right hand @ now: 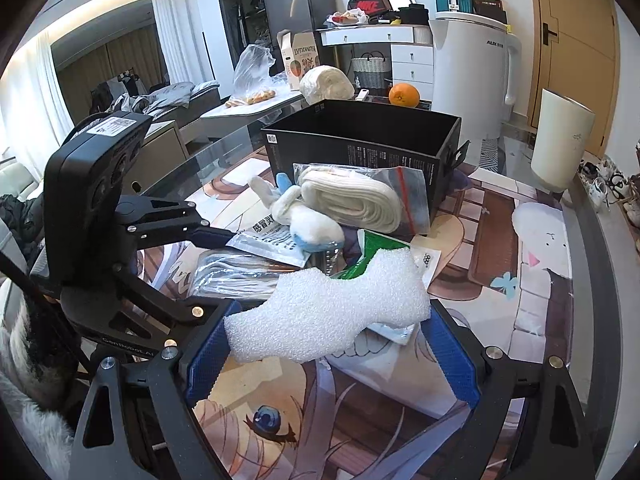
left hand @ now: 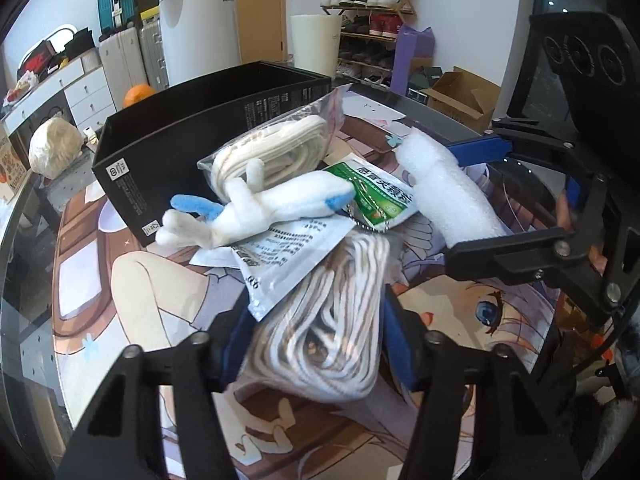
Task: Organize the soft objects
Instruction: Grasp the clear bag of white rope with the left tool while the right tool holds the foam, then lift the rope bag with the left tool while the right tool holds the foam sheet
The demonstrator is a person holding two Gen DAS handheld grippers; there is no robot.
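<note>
My left gripper [left hand: 316,344] is shut on a clear bag of white rope [left hand: 328,328] in the left wrist view. My right gripper [right hand: 324,340] has a white foam piece [right hand: 332,312] between its blue pads, touching both; it also shows in the left wrist view [left hand: 444,188]. A white and blue plush toy [left hand: 256,208] lies on a second bag of white rope [left hand: 276,148] and on printed sachets, one green [left hand: 380,196]. An open black box [left hand: 208,128] stands behind the pile; it also shows in the right wrist view [right hand: 360,140].
An anime-print mat [right hand: 500,248] covers a glass table. An orange [right hand: 404,94], a white bundle [right hand: 326,82] and a white cylinder [right hand: 560,144] stand near the table's far edges. A white appliance, suitcases and shoe rack stand beyond.
</note>
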